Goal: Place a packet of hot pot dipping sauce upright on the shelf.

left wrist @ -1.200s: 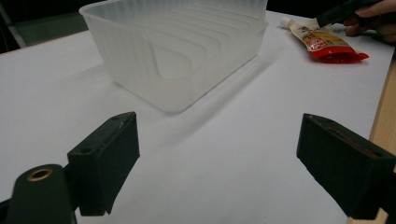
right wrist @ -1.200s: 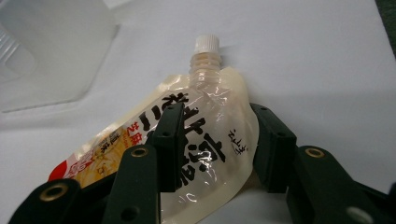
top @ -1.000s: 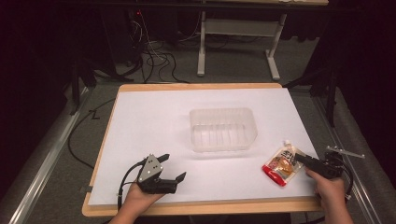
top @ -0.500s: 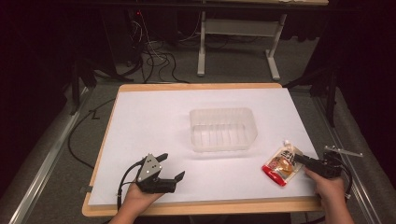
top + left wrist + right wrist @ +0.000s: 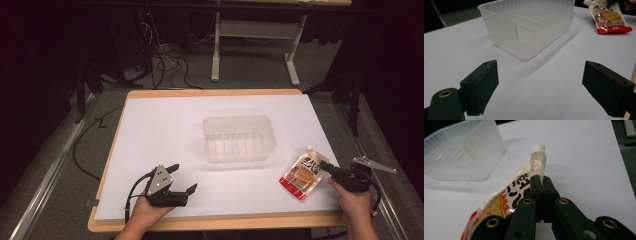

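Note:
A red and yellow spouted pouch [image 5: 302, 175] lies on the white sheet at the right, its white cap [image 5: 539, 148] pointing away from my right gripper. My right gripper [image 5: 322, 164] has just been closing, and its jaws now meet on the pouch's [image 5: 506, 195] top edge just below the spout. A clear ribbed plastic container [image 5: 237, 119] stands empty in the middle. My left gripper [image 5: 184, 176] rests near the front left edge with its jaws wide apart and nothing between them [image 5: 540, 82]. It faces the container [image 5: 506, 27] and the pouch [image 5: 607, 18] beyond.
The white sheet [image 5: 165, 130] covers a wooden board whose rim shows at the front and left. Beyond the board are dark floor, cables [image 5: 165, 60] and the legs of a white frame [image 5: 215, 50]. The right gripper's grey plate [image 5: 372, 164] juts past the board's right edge.
The right gripper's jaws have drawn together on the pouch's edge. The pouch, the container and the left gripper keep their places.

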`<state>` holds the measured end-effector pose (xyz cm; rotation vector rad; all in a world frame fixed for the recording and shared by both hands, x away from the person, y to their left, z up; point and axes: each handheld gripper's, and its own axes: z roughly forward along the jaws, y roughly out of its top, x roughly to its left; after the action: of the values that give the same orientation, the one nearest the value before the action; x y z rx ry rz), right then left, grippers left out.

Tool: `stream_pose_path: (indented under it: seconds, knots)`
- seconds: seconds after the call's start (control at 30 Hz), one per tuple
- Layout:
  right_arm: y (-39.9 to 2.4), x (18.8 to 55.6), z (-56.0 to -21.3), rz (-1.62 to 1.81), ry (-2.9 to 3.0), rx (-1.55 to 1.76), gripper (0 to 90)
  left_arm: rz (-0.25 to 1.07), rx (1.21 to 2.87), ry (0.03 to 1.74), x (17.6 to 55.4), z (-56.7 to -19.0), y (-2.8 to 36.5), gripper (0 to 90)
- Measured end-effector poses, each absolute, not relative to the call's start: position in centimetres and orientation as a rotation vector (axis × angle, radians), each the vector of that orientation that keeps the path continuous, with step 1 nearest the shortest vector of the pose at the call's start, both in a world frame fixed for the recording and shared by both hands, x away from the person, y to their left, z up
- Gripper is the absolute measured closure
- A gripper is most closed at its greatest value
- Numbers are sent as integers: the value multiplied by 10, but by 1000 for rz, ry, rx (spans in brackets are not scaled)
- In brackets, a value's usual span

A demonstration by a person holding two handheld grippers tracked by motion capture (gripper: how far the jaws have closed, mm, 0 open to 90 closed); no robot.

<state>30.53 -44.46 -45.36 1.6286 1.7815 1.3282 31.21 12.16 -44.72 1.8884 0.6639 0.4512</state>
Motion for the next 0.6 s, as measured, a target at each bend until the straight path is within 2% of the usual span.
stream_pose_path:
  seconds: [0.27, 0.6]
  knots:
    - [-427, 293, -426, 1435, 1742, 1490, 900, 457, 1893, 645, 311, -446, 122, 143]
    - [-412, 287, -411, 1478, 1749, 1388, 900, 458, 1897, 636, 311, -446, 122, 144]
